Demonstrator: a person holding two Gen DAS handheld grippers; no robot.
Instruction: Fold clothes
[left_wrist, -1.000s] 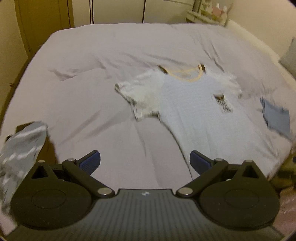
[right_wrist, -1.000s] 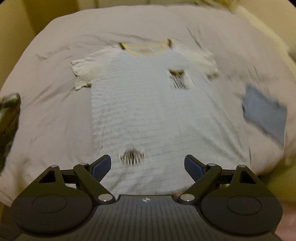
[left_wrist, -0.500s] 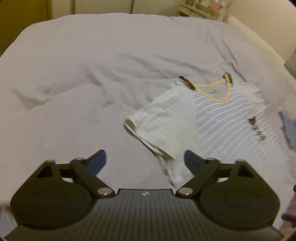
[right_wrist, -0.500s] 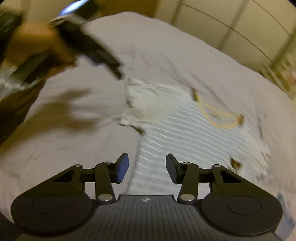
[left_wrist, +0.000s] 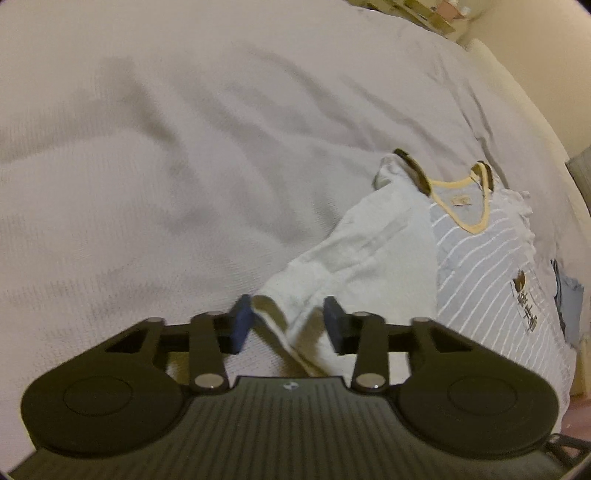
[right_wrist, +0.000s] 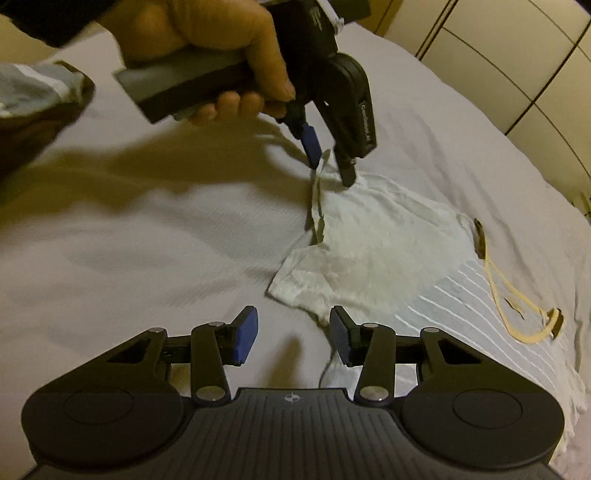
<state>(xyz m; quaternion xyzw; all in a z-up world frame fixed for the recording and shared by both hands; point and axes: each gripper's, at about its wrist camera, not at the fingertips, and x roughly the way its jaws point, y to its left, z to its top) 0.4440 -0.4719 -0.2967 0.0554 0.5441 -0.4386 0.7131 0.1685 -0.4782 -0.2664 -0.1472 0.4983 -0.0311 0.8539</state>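
Left wrist view shows a T-shirt lying flat on a pale bedspread, its body grey with thin white stripes, a yellow neckband, a small printed patch on the chest and a plain white sleeve reaching toward the camera. The left gripper has its blue pads spread, one on either side of the sleeve's hem, not clamped on it. From the right wrist, a hand holds that gripper over the sleeve tip. The right gripper is also spread, just beside the sleeve's lower corner, touching nothing clearly. The shirt's far side runs out of frame. A blue cloth at the right edge is half cut off.
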